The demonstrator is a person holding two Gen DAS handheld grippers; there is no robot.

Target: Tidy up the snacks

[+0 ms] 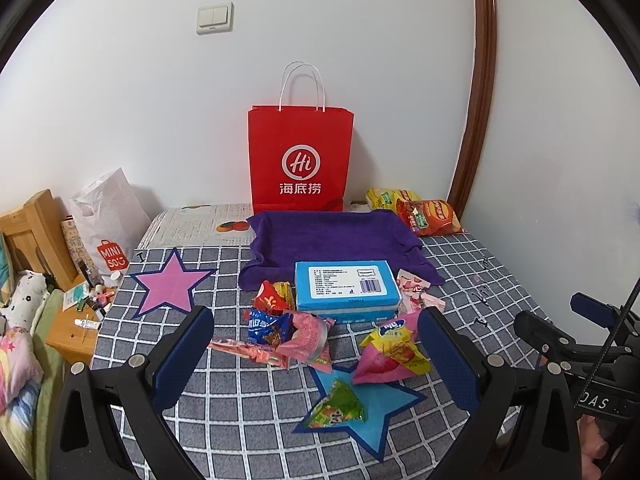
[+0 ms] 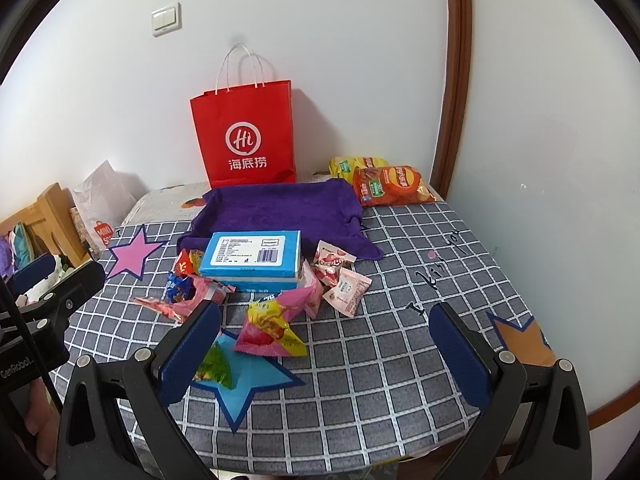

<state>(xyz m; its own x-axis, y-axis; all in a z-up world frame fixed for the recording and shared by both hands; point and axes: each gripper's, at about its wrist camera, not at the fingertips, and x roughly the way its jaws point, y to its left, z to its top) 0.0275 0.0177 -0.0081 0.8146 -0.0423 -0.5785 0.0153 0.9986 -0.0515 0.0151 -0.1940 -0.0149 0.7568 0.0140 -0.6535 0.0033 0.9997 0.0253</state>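
Above the checked table (image 1: 248, 400) I hold my left gripper (image 1: 316, 344) and right gripper (image 2: 326, 338) wide apart, both empty; snack packets (image 1: 390, 354) lie around a blue box (image 1: 346, 290).

A box (image 1: 347, 289) sits mid-table on loose snack packets (image 1: 288, 330); a towel (image 1: 334, 240) lies behind it, a paper bag (image 1: 301, 156) farther back, chip bags (image 1: 430, 216) far right.

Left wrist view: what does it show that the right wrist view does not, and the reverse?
Only the left wrist view shows the small bedside table with clutter on it. Only the right wrist view shows the orange star at the table's right edge. Both share the red bag, purple cloth, blue box and blue star. Both grippers are open.
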